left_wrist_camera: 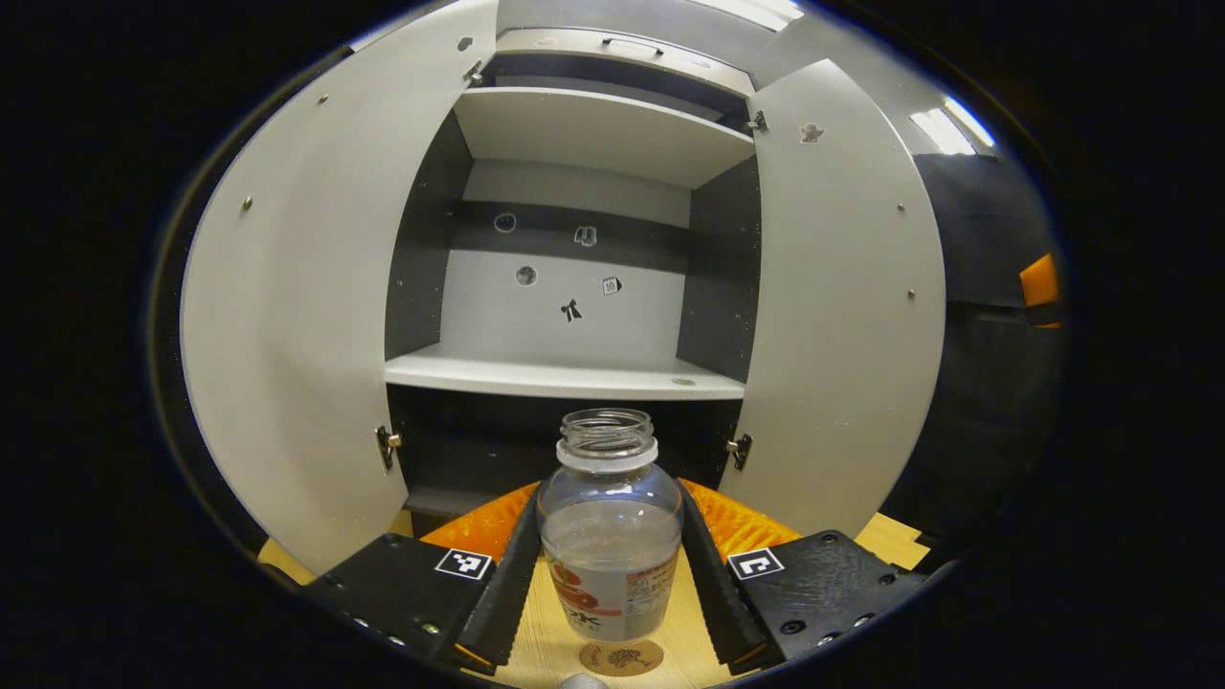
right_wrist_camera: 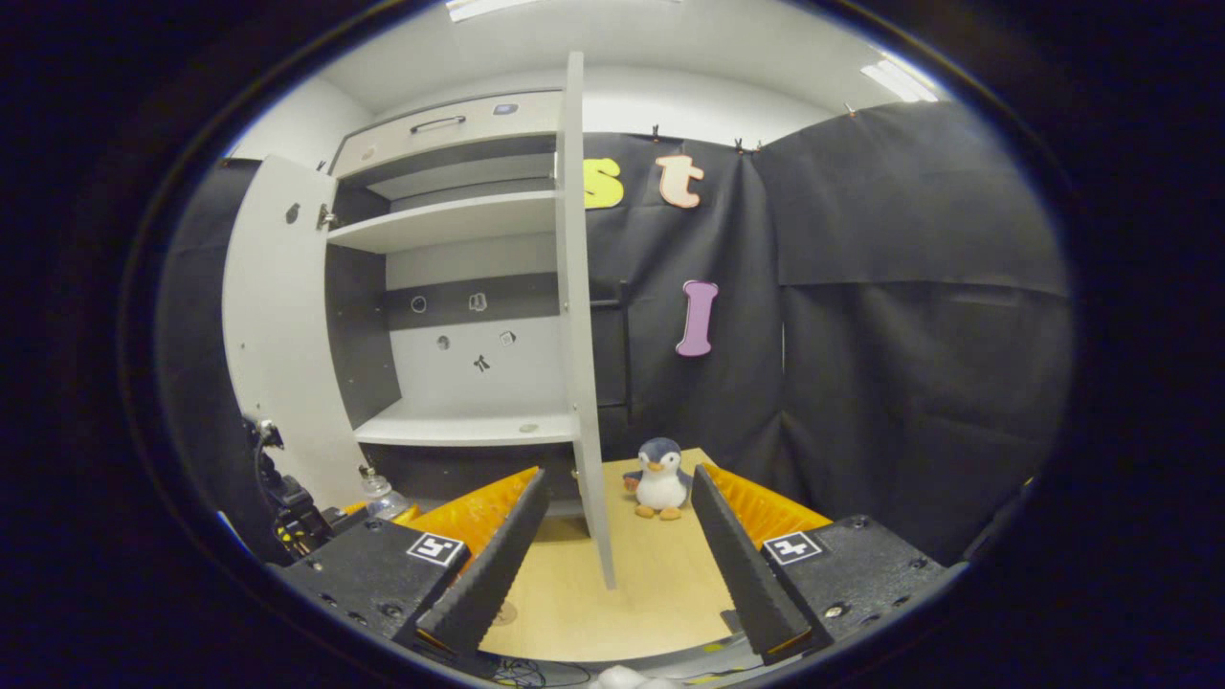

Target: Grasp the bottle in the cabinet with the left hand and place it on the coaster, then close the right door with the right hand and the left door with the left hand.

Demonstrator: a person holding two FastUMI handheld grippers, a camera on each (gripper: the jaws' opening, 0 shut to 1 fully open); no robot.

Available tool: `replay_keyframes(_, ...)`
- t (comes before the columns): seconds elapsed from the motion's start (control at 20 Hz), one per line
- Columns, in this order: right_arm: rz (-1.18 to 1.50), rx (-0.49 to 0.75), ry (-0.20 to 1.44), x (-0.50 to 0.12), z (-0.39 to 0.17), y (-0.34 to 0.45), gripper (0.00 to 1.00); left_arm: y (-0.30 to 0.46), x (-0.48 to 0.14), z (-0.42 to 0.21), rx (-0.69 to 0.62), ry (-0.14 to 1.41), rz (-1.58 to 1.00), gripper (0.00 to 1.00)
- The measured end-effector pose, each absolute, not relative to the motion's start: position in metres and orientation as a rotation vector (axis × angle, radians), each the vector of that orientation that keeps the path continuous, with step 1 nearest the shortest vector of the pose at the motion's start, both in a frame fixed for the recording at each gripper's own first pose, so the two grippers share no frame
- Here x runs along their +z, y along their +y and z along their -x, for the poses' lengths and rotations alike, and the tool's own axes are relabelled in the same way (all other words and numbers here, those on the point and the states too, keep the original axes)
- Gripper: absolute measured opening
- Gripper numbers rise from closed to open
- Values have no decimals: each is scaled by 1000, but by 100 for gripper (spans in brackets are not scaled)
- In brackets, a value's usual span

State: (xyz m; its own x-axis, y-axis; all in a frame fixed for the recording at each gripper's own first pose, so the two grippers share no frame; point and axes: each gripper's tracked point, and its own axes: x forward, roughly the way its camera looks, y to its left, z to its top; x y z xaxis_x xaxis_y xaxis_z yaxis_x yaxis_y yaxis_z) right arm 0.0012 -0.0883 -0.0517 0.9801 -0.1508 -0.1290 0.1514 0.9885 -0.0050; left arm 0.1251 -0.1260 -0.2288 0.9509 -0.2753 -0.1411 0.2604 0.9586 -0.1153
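Note:
A clear, uncapped bottle (left_wrist_camera: 610, 536) with an orange-and-white label stands upright between the fingers of my left gripper (left_wrist_camera: 610, 493), which is shut on its sides. The round brown coaster (left_wrist_camera: 621, 657) lies on the wooden table just under and in front of the bottle's base; whether they touch I cannot tell. Behind them the cabinet has both doors open: left door (left_wrist_camera: 287, 316), right door (left_wrist_camera: 842, 306). In the right gripper view my right gripper (right_wrist_camera: 618, 474) is open, with the right door's edge (right_wrist_camera: 584, 335) standing between its fingers, farther off. The bottle (right_wrist_camera: 381, 496) shows small at the lower left.
The cabinet shelves (left_wrist_camera: 565, 378) are bare, with small stickers on the back wall. A plush penguin (right_wrist_camera: 660, 478) sits on the wooden table (right_wrist_camera: 651, 574) right of the right door. Black cloth walls the booth to the right.

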Motion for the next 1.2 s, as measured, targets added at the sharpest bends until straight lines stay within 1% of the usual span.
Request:
replay_keyframes(0.15, 20, -161, 146, -56, 0, -89, 99, -129, -269, -114, -273, 211, 96, 75)
replay_keyframes(0.35, 53, -169, 194, -62, -2, -95, 99, -141, -304, -109, -277, 226, 52, 75)
replay_keyframes(0.6, 100, -161, 224, -63, -3, -96, 99, -156, -326, -100, -259, 178, 12, 75)
replay_keyframes(0.65, 108, -155, 234, -66, -3, -94, 99, -159, -332, -99, -258, 173, 1, 78)
replay_keyframes(0.7, 115, -149, 244, -68, -4, -93, 99, -161, -337, -98, -258, 168, -7, 75)
replay_keyframes(0.85, 137, -129, 272, -74, -8, -89, 99, -164, -351, -100, -248, 178, 12, 75)
replay_keyframes(0.9, 138, -121, 280, -75, -10, -87, 99, -161, -355, -102, -234, 177, 11, 71)
replay_keyframes(0.95, 137, -112, 285, -77, -12, -85, 99, -156, -359, -104, -223, 180, 7, 75)
replay_keyframes(1.2, 149, -99, 296, -80, -19, -83, 99, -152, -370, -112, -204, 190, 22, 75)
